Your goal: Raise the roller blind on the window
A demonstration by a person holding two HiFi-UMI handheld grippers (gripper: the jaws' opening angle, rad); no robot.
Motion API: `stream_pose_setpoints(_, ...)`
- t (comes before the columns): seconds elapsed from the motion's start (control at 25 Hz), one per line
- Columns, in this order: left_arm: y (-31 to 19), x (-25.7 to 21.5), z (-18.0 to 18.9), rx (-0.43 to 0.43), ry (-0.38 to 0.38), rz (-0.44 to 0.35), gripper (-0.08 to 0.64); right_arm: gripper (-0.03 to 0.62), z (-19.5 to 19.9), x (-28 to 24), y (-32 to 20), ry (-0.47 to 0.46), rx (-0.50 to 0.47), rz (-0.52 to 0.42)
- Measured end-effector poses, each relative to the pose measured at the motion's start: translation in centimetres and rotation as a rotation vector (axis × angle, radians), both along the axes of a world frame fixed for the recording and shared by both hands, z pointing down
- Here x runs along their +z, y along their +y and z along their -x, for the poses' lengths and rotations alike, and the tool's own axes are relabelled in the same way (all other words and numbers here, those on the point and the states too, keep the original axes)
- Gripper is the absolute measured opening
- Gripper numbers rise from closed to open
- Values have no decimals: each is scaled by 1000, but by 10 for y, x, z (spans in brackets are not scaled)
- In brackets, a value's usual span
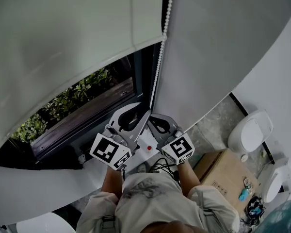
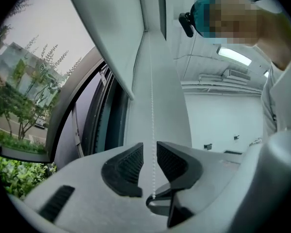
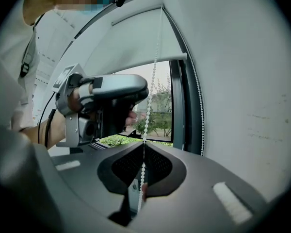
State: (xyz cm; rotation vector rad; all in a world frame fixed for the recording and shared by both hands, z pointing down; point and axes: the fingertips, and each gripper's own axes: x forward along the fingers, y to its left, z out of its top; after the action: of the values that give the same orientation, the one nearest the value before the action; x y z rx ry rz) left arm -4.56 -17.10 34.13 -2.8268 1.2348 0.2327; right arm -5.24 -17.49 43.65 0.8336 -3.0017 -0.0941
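Observation:
The pale roller blind [image 1: 63, 33] covers the upper window, its bottom bar [image 1: 136, 45] above the dark pane with green shrubs [image 1: 63, 106] behind. A white bead chain [image 1: 158, 67] hangs down the window's right side to both grippers. My left gripper [image 1: 136, 118] is open, and the chain [image 2: 151, 106] runs through the gap between its jaws [image 2: 150, 147]. My right gripper [image 1: 157, 123] is shut on the chain [image 3: 153, 81], the ribbed pads [image 3: 157, 164] pinching it at the tips [image 3: 143, 147]. The left gripper [image 3: 106, 96] shows just beyond.
A white wall [image 1: 223, 42] flanks the window on the right, and the chain's second strand [image 3: 199, 96] hangs along the dark frame. White round fixtures [image 1: 250, 130] and a cardboard box [image 1: 228, 171] stand on the floor at right. The dark window sill [image 1: 87, 125] lies at left.

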Motion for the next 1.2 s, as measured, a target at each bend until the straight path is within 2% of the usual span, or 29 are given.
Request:
stream_pose_setpoints(0.4, -12, -44, -16, 45, -29, -83, 78, 12, 3, -2, 0, 7, 1, -18)
stream_pose_setpoints(0.52, -12, -51, -19, 47, -34, -94, 40, 12, 3, -5, 1, 11, 0, -32)
stream_pose_setpoints(0.72, -14, -50, -23, 37, -64, -88, 20, 12, 3, -4, 1, 9, 3, -15)
stream_pose_setpoints(1.2, -13, -34, -18, 14, -61, -62, 14, 12, 4, 13, 1, 42, 5, -4)
